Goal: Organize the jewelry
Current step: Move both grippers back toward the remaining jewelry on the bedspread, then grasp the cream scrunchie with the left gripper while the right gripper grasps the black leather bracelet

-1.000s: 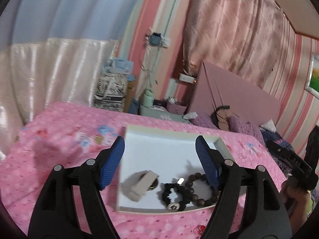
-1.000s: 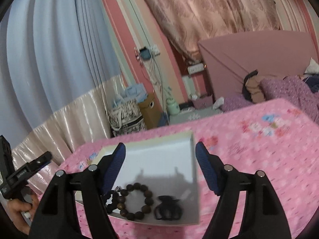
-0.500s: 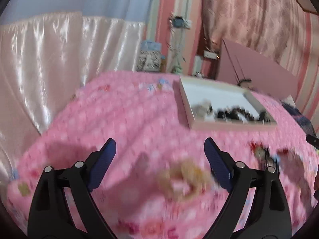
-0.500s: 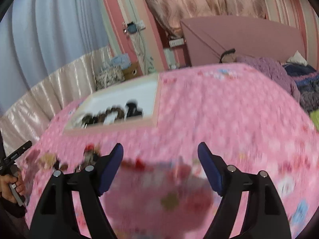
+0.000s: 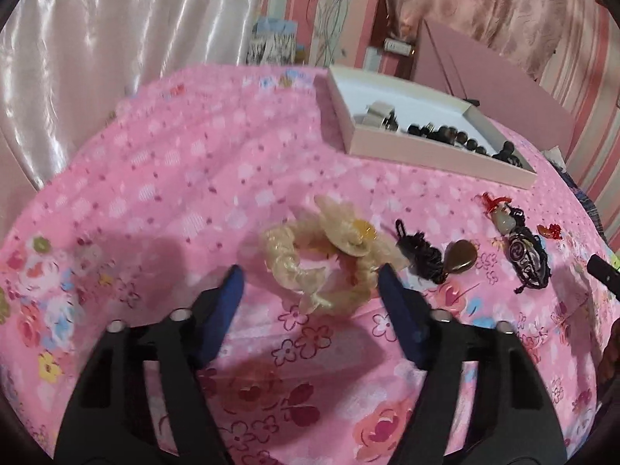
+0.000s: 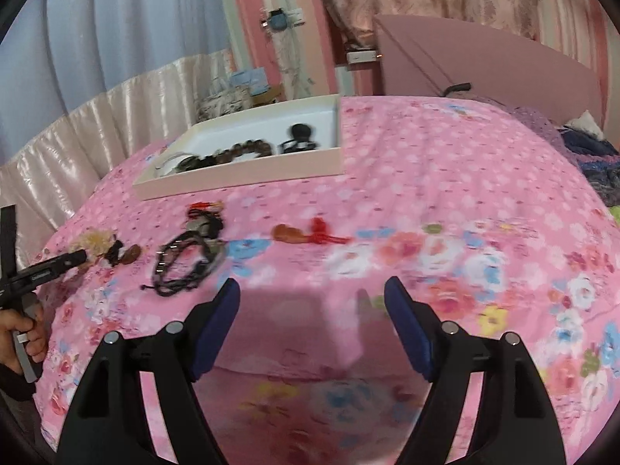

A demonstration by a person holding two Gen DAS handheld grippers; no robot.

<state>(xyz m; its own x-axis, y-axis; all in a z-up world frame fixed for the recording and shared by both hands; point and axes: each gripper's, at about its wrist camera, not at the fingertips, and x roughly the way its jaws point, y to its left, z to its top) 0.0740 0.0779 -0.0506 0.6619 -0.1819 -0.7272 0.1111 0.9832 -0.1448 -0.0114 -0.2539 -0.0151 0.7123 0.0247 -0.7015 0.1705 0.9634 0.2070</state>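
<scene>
Jaws of the left gripper (image 5: pixel 310 283), just narrowed yet unclamped, are set astride the soft, light scrunchie (image 5: pixel 321 259), best pinched across its ruffled band

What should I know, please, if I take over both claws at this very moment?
Left claw: open, just been closing, straddling the cream scrunchie, not yet gripping.
Right claw: open, empty, over bare bedspread.
Done: bead bracelet and other dark pieces lie in the white tray.
Left: scrunchie, brown pendant, black cord bracelet, red-tasselled charm.
</scene>
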